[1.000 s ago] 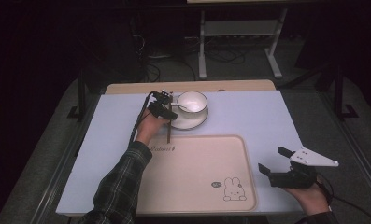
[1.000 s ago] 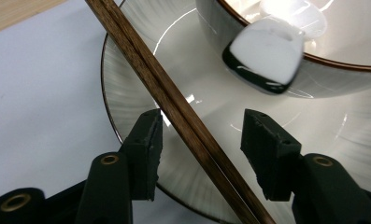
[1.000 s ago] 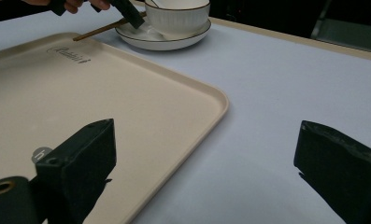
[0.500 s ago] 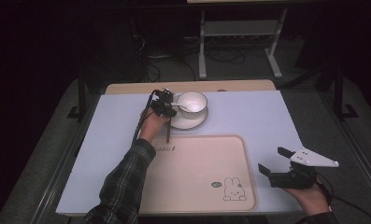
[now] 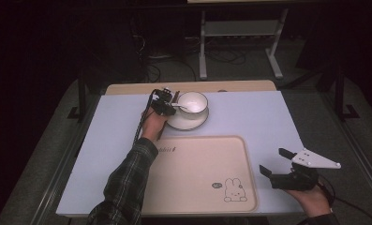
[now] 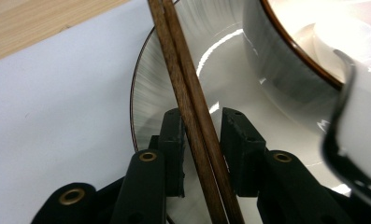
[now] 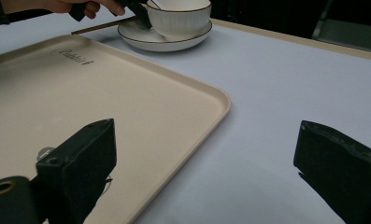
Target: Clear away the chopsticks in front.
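Left gripper (image 6: 199,126) sits at the left edge of the saucer (image 5: 187,122), jaws on either side of a pair of chopsticks (image 6: 192,112). The jaws have just been closing; the left pad looks against the wood, a slim gap shows on the right, so not yet a firm grip. Chopsticks lie side by side, running from the table (image 5: 249,112) up across the saucer rim, beside the bowl (image 5: 193,102). Bowl stands on the saucer at the far middle of the table, with a white spoon (image 6: 356,135) in it. Left hand (image 5: 153,123) is just beside the saucer. Right gripper (image 5: 275,161) hovers right of the tray (image 5: 197,178) at the near edge, jaws wide open, holding nothing. Tray is beige with a rabbit print (image 5: 234,190).
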The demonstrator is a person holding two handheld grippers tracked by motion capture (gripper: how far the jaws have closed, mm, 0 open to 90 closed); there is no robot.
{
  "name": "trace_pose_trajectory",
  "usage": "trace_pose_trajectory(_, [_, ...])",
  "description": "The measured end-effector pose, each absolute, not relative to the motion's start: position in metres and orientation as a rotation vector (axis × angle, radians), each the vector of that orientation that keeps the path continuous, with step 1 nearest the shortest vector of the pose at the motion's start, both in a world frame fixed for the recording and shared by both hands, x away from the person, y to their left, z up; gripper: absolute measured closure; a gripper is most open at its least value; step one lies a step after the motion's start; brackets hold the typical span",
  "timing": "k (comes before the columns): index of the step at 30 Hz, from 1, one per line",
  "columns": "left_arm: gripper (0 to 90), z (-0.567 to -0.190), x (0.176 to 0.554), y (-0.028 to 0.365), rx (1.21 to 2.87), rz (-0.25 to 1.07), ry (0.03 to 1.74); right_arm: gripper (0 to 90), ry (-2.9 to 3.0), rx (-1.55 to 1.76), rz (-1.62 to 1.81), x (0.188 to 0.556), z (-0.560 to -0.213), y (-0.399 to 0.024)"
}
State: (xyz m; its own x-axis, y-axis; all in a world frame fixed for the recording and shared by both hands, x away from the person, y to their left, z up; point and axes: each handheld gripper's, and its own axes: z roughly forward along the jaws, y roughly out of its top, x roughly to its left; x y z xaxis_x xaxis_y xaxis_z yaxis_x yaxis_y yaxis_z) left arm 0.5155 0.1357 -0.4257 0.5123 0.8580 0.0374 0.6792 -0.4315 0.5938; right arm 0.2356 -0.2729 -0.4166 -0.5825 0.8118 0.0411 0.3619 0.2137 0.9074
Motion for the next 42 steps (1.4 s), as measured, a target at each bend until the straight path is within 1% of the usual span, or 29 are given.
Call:
trace_pose_trajectory(4, [75.8,-0.424,0.519,0.135,2.242,0.468,1.245,5.2,2.049,1.083,1.341,0.235,-0.417,-0.273])
trace_pose_trajectory(6, [76.7,-0.423,0.52,0.135,2.244,0.47,1.244,5.2,2.048,1.084,1.343,0.235,-0.417,-0.273])
trace_pose_trajectory(19, [76.8,-0.425,0.531,0.134,2.223,0.477,1.243,5.4,2.047,1.085,1.343,0.233,-0.417,-0.273])
trace_pose_trajectory(26, [59.9,-0.418,0.527,0.138,2.213,0.468,1.232,5.3,2.045,1.086,1.343,0.232,-0.416,-0.273])
trace_pose_trajectory(28, [56.4,-0.414,0.522,0.143,2.216,0.445,1.217,5.4,2.046,1.086,1.342,0.232,-0.416,-0.273])
trace_pose_trajectory(33, [50.0,-0.407,0.508,0.155,2.225,0.452,1.192,5.3,2.044,1.082,1.341,0.231,-0.416,-0.273])
trace_pose_trajectory(36, [49.5,-0.4,0.494,0.174,2.2,0.429,1.17,5.3,2.041,1.081,1.342,0.231,-0.415,-0.272])
trace_pose_trajectory(37, [49.7,-0.4,0.494,0.174,2.2,0.429,1.17,5.4,2.041,1.079,1.342,0.231,-0.415,-0.272])
trace_pose_trajectory(38, [50.8,-0.396,0.487,0.183,2.176,0.414,1.163,5.4,2.04,1.078,1.342,0.231,-0.415,-0.272])
trace_pose_trajectory(42, [57.8,-0.391,0.477,0.196,2.148,0.39,1.156,5.4,2.046,1.071,1.338,0.231,-0.415,-0.269])
